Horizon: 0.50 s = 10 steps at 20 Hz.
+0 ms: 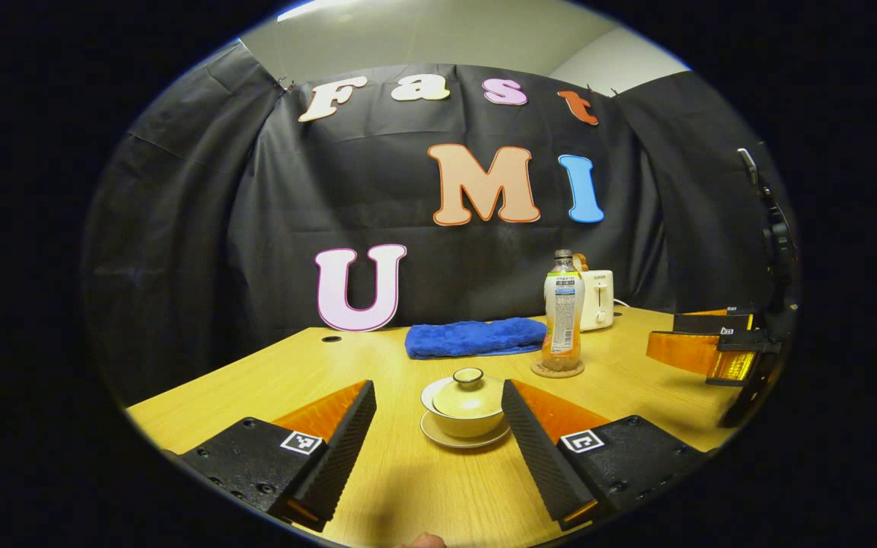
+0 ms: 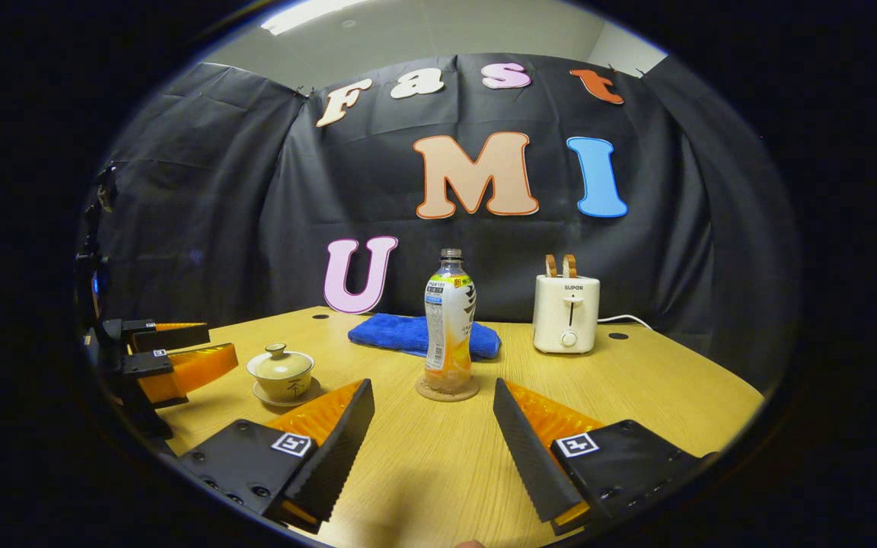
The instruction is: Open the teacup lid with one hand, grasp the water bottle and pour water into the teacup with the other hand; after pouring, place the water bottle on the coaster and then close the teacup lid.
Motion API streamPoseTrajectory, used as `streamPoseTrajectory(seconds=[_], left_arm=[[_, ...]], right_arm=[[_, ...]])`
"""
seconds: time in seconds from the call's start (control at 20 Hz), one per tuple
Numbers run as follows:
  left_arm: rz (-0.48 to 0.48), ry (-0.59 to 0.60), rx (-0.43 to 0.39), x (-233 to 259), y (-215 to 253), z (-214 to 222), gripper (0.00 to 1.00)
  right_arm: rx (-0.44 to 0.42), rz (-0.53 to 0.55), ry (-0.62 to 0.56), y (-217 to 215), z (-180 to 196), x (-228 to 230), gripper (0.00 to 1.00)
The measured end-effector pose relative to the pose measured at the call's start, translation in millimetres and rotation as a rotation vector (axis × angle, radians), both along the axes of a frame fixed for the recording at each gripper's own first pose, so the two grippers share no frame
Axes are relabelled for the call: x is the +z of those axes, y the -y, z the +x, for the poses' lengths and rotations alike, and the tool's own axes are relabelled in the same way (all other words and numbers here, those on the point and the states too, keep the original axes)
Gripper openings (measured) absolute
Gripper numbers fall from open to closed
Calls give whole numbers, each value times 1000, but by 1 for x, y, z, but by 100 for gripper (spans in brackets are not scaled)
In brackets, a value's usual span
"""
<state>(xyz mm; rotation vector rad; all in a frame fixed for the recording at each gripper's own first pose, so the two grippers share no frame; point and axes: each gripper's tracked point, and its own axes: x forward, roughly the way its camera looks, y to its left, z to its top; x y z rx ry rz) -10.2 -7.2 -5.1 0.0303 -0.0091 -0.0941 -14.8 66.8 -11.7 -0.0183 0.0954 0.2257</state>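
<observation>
A pale yellow teacup (image 1: pixel 466 415) with its lid (image 1: pixel 468 378) on stands on a saucer, just ahead of my left gripper (image 1: pixel 438 399), whose fingers are open and empty. The water bottle (image 1: pixel 562 313) stands upright on a round cork coaster (image 1: pixel 557 370) behind and right of the cup. In the right gripper view the bottle (image 2: pixel 448 327) on its coaster (image 2: pixel 447 389) is straight ahead of my right gripper (image 2: pixel 433 396), open and empty. The teacup (image 2: pixel 281 373) sits to its left, in front of the left gripper (image 2: pixel 183 354).
A folded blue towel (image 1: pixel 476 337) lies at the back of the wooden table (image 1: pixel 377 358). A white toaster (image 2: pixel 566 312) with its cord stands at the back right. Black cloth walls close in the table on three sides.
</observation>
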Motion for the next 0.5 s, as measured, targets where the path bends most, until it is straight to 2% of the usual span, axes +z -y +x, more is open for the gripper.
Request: streamPoseTrajectory(seconds=[0.05,0.1,0.15,0.3,0.4,0.45,0.5], left_arm=[[-1,4,0,1,1,-2,97],[-1,3,-1,-1,1,-3,100],[-5,7,-3,1,1,-3,97],[-11,7,-5,1,1,-3,97],[-28,4,-7,1,0,0,97],[-45,-1,-3,-1,-1,-1,97],[-36,-2,-2,-1,-1,-1,97]], right_arm=[[-9,8,7,1,-4,2,96],[-15,19,14,2,-7,3,99],[-23,26,18,2,-9,3,96],[-57,25,13,8,-12,-6,96],[-97,30,30,15,-14,-5,100],[-115,38,47,19,-14,-1,96],[-130,40,57,20,-15,3,99]])
